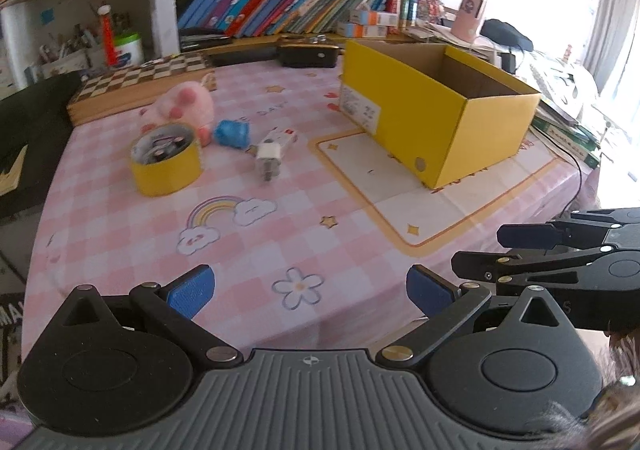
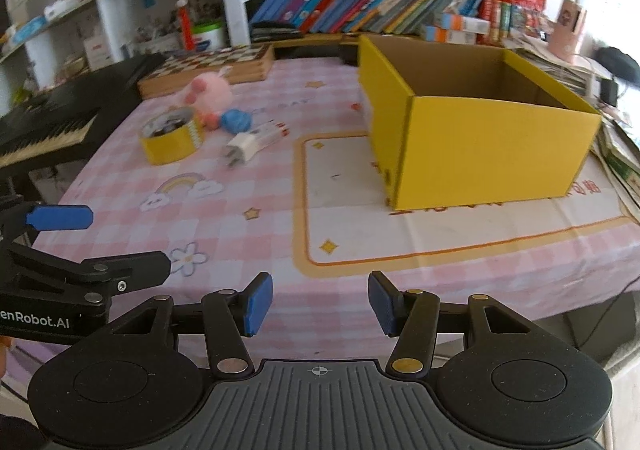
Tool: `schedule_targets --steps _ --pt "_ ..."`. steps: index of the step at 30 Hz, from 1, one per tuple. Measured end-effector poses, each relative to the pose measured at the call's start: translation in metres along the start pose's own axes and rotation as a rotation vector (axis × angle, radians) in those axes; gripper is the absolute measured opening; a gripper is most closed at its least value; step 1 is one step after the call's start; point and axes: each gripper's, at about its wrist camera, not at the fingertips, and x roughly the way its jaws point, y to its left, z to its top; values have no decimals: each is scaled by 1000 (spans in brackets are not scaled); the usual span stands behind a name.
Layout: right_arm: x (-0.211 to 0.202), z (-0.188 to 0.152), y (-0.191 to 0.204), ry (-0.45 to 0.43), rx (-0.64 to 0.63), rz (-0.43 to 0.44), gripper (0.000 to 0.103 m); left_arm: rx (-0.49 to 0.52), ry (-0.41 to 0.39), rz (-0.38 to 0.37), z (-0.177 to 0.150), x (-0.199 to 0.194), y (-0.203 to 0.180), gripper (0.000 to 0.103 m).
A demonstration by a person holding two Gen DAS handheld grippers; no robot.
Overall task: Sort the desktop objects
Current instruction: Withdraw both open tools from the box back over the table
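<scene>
Both grippers are held above the near edge of the pink checked tablecloth (image 1: 280, 210). The left gripper (image 1: 310, 292) is seen with jaws spread wide, nothing between them. The right gripper (image 2: 320, 304) is seen partly spread, likewise empty.

An open yellow cardboard box (image 2: 480, 154) is placed on the right of the table. To the left, well apart from it, a yellow tape roll (image 1: 166, 162), a pink plush toy (image 1: 188, 106), a blue crumpled item (image 1: 232, 132) and a white charger plug (image 1: 270, 156) are grouped close together.
</scene>
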Motion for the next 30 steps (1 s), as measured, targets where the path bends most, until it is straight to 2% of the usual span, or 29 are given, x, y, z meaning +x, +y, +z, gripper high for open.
schedule_targets --steps 11,20,30 --pt "11 8 31 7 -96 58 54 -98 -24 70 -6 -8 33 103" --pt "20 27 45 -40 -97 96 54 -194 -66 107 -2 -11 65 103" --pt "26 28 53 -38 -82 71 59 -168 -79 111 -1 -8 69 103"
